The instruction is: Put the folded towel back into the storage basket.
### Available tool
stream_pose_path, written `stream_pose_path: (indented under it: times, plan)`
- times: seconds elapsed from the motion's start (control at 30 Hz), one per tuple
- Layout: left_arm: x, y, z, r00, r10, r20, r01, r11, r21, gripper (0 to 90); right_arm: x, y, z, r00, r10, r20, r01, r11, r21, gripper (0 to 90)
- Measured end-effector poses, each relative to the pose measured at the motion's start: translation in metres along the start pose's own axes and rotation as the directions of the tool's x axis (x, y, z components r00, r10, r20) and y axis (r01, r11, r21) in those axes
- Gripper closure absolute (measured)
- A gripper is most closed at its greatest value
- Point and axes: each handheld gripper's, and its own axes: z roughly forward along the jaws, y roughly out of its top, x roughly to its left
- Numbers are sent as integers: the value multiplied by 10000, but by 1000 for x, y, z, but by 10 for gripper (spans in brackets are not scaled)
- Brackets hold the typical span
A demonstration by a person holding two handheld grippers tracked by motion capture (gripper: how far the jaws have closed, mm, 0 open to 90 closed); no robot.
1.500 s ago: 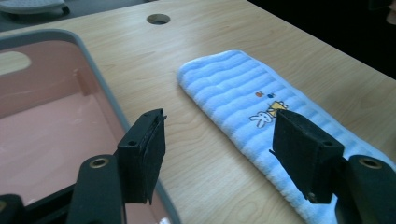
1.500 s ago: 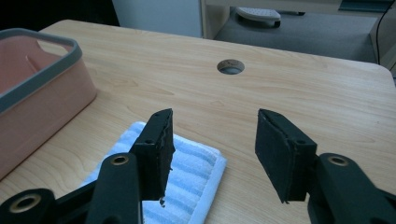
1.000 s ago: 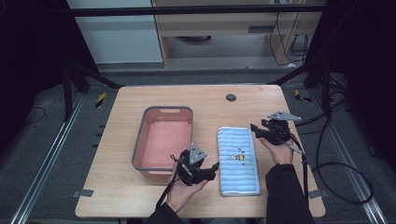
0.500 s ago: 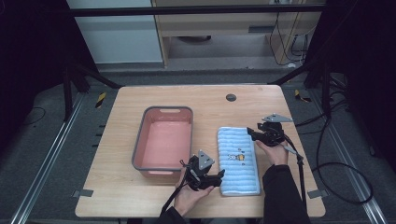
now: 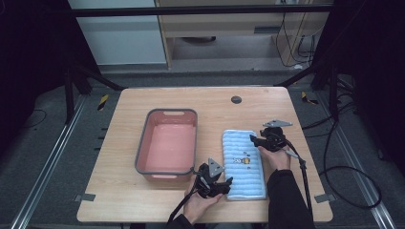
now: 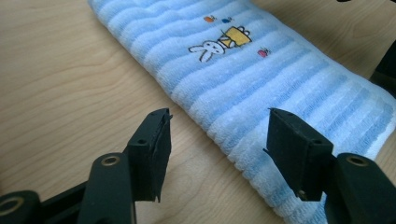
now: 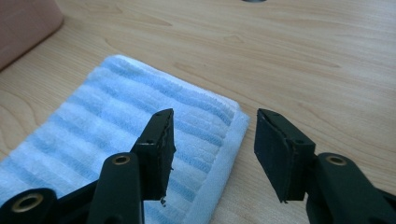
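Note:
A folded light-blue striped towel (image 5: 243,164) with a small rabbit picture lies flat on the wooden table (image 5: 133,105), right of a pink tub (image 5: 167,143). My left gripper (image 5: 228,182) rests low at the towel's near-left edge. In the left gripper view its jaws stand open (image 6: 215,144) astride the edge of the towel (image 6: 261,79), with nothing pinched. My right gripper (image 5: 254,140) is at the towel's far-right corner. In the right gripper view it is open (image 7: 212,149), with one jaw over the towel (image 7: 116,135) and the other over bare wood.
The pink tub has a grey rim (image 5: 142,143) and looks hollow inside; its corner (image 7: 23,23) shows in the right gripper view. A small dark round disc (image 5: 236,99) sits in the tabletop at the far middle. Cables trail off the table's right side.
My left gripper has slid nearer and to the right, down to the towel's near-left edge. My right gripper has dropped slightly left and nearer onto the far-right corner. The towel has not moved.

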Motion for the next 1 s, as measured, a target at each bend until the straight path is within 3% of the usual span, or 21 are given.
stream_pose_path:
  times: [0.3, 0.5, 0.7, 1.0]
  plan:
    - [-7, -7, 12, 9997, -155, 179, 149, 9994, 307, 497, 0, -7, 12, 9999, 49, -120, -44, 9990, 448, 498]
    - [-7, -9, 14, 9982, -517, 299, 507, 9981, 358, 577, 1, -9, 17, 9997, -7, -253, 22, 9981, 621, 509]
    - [-9, -8, 15, 9980, -500, 395, 481, 9977, 471, 669, -1, -12, 21, 9993, 151, -331, -125, 9970, 759, 539]
    - [-13, -7, 15, 9984, -517, 248, 505, 9977, 458, 790, -2, -15, 20, 9946, 632, -821, -568, 9953, 780, 695]
